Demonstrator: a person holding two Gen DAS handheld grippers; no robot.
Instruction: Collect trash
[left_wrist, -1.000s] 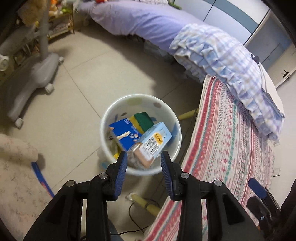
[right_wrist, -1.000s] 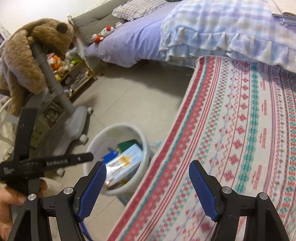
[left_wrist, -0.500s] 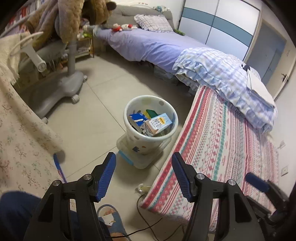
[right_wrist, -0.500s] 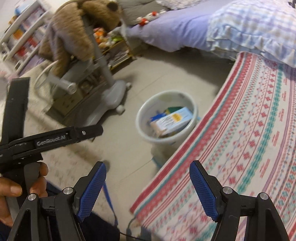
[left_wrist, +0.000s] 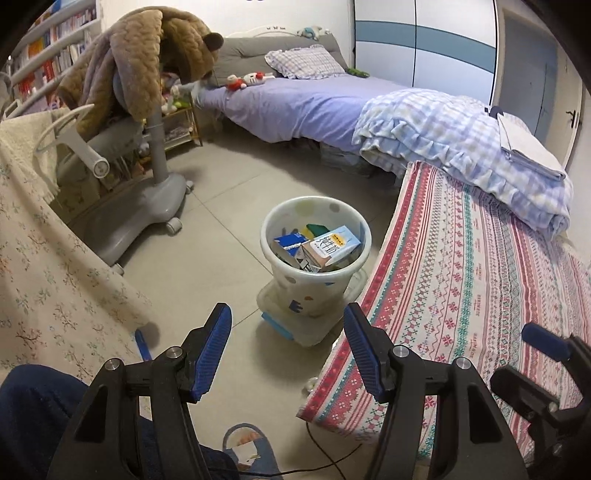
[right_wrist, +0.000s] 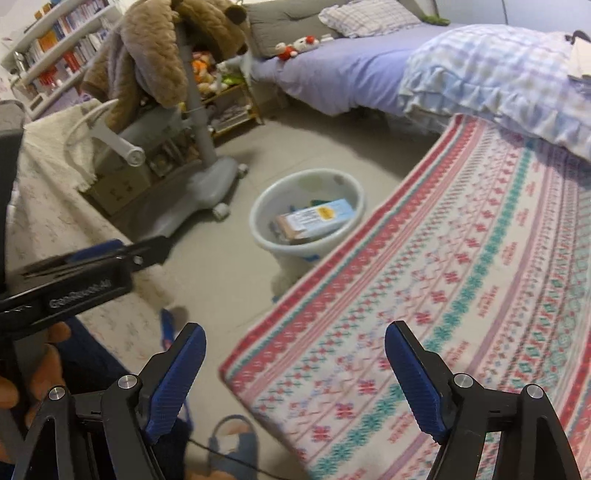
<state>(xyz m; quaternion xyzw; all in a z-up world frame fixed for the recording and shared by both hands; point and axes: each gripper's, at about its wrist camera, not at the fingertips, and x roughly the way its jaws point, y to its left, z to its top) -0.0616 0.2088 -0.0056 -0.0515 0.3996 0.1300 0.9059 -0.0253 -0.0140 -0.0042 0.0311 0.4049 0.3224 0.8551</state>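
Note:
A white dotted trash bin (left_wrist: 314, 291) stands on the floor beside the patterned bed cover (left_wrist: 480, 295). A light blue carton (left_wrist: 334, 245) lies on top of other boxes inside it. The bin (right_wrist: 347, 192) and the carton (right_wrist: 317, 218) also show in the right wrist view. My left gripper (left_wrist: 288, 328) hovers open and empty, well back from the bin. My right gripper (right_wrist: 295, 350) hangs above the bed cover's corner (right_wrist: 424, 295); its jaws are opening with nothing between them. The left gripper's body (right_wrist: 81, 280) crosses the right wrist view at the left.
A grey wheeled chair (left_wrist: 147, 184) draped with a brown coat stands left of the bin. A floral cloth (left_wrist: 48, 277) covers the near left. A purple bed (left_wrist: 314, 107) and folded checked quilt (left_wrist: 461, 144) lie behind. A slipper (left_wrist: 247, 450) and cable (left_wrist: 332, 458) are on the floor nearby.
Both grippers have pulled back from the bin, which now looks smaller and farther. The left gripper's jaws have spread wider. The carton stays in the bin.

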